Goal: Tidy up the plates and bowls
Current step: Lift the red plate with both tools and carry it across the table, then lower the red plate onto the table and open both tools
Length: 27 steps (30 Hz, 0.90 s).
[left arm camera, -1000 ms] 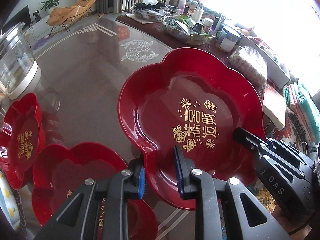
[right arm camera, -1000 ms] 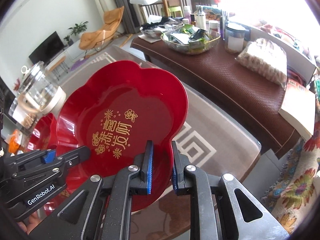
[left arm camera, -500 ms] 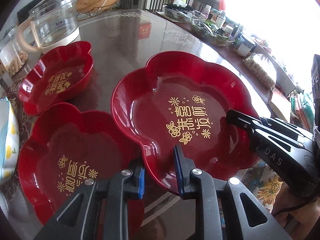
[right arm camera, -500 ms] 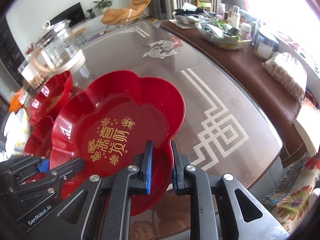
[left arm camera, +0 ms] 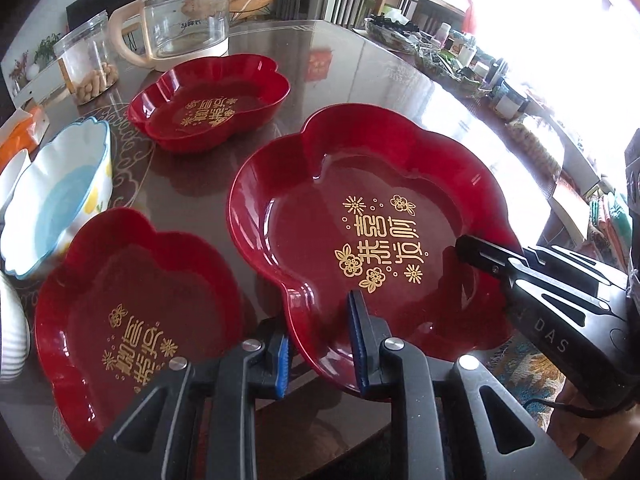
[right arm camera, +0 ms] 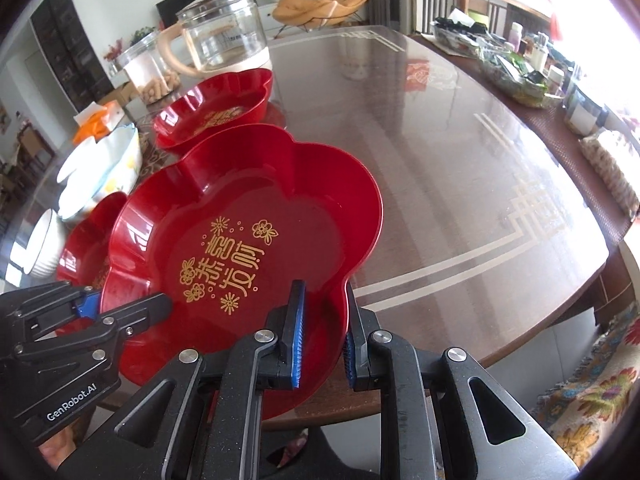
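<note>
My left tongs were clamped on the near rim of the big red plate, one blue pad inside the lip and one outside. My right tongs were clamped the same way on the same plate, further round its near rim, so I held it between both hands. Each wrist view showed the other tongs biting the rim from the side.

The plate hung above the near edge of the tabletop, tilted a little, its gold lettering facing up. I judged it clear of the surface, though I could not tell by how much.

To its left lay a second red plate, flat on the tabletop and just beside the one I carried. Further back sat a smaller red dish, well apart from both. A white bowl with a blue inside stood at the left edge, and a glass kettle and a jar stood behind.

I took this as the carrying step: the big plate was lifted and on its way to a stack. The next move, as I saw it, called for shifting it left over the second red plate, turning it until the lobes matched, levelling it and lowering it before either grip loosened. Letting one side go early could tip it.
</note>
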{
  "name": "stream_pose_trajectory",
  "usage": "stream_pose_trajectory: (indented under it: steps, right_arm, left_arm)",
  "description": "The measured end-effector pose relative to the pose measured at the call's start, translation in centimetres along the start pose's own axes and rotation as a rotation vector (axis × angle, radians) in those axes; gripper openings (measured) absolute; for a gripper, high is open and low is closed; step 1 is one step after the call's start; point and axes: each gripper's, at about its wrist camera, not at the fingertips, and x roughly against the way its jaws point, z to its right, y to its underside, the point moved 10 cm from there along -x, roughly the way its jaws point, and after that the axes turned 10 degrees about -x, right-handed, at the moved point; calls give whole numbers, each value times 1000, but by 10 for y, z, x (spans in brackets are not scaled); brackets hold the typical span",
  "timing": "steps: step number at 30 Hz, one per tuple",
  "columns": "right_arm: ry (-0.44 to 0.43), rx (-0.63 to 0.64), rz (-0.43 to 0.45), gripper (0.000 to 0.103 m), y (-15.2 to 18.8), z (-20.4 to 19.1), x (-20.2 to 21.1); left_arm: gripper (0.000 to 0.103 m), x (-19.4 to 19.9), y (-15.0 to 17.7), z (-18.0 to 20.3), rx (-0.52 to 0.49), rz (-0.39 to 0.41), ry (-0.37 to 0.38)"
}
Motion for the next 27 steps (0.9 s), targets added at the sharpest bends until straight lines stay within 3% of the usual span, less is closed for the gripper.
stream_pose_trajectory:
  steps: [8,16,17,19,21,25,27]
  right_arm:
    - [87,-107,45,19,-61,61,-19]
    - [118,-178,11,22,-73,91,-57]
    - [121,-193,12,25,-72,93,-57]
    - [105,-228,27,62,-70,95,-52]
    - [105,-248,58,65,-69,97,-40]
    - [107,-307,125,66,-67,100,-3]
    - [123,-322,176,67,-63,97,24]
  left_arm:
    - [23,-49,-76,34,-39,24,2]
    - [23,-89,-93,36,-81,-31,-58]
    - [27,-90,-92,35,-89,-39,-70]
    - [27,-86,-90,33,-98,-42,-82]
    - [30,-78,-88,26,-83,-38,-94]
    - [74,-39,-90,10,-12,46,-106]
    - [82,-11,-90,1,10,108,-115]
